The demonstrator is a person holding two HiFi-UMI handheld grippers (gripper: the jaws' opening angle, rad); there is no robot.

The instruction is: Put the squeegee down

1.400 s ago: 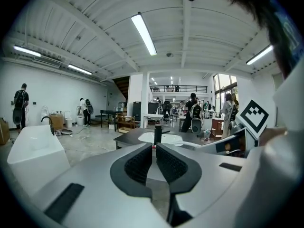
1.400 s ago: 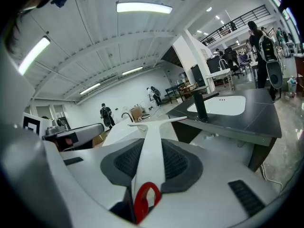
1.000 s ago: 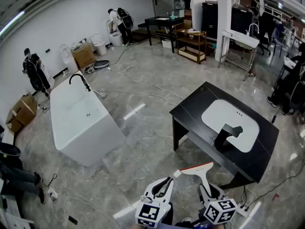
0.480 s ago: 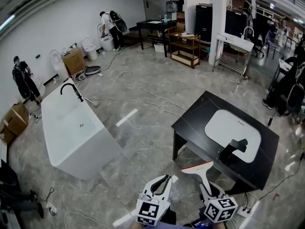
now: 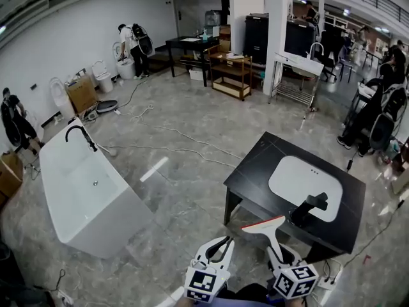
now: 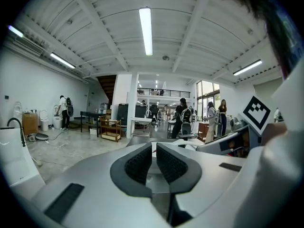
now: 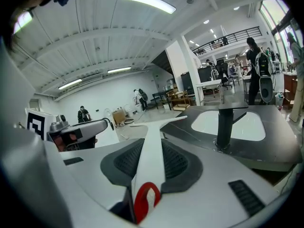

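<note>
My right gripper [image 5: 276, 251] is shut on the white handle of a squeegee [image 5: 267, 224], whose red-edged blade sticks out ahead, just short of the near edge of a black vanity table [image 5: 255, 165]. In the right gripper view the squeegee [image 7: 159, 123] runs out between the pads of the right gripper [image 7: 153, 145], with its red hanging loop at the near end. The table carries a white sink [image 5: 300, 174] and a black faucet [image 5: 307, 208]; the faucet [image 7: 224, 125] stands right of the blade. My left gripper [image 5: 225, 242] is shut and holds nothing; the left gripper [image 6: 154, 148] points level into the room.
A white bathtub [image 5: 83, 190] with a black tap stands on the floor to the left. Cables [image 5: 179, 133] trail over the grey floor beyond it. Shelves [image 5: 230, 69], a metal sink stand [image 5: 297, 75] and several people are at the back and right.
Both grippers have moved forward together, and the black table and its faucet now lie closer to the squeegee's blade. The grip on the squeegee is unchanged.
</note>
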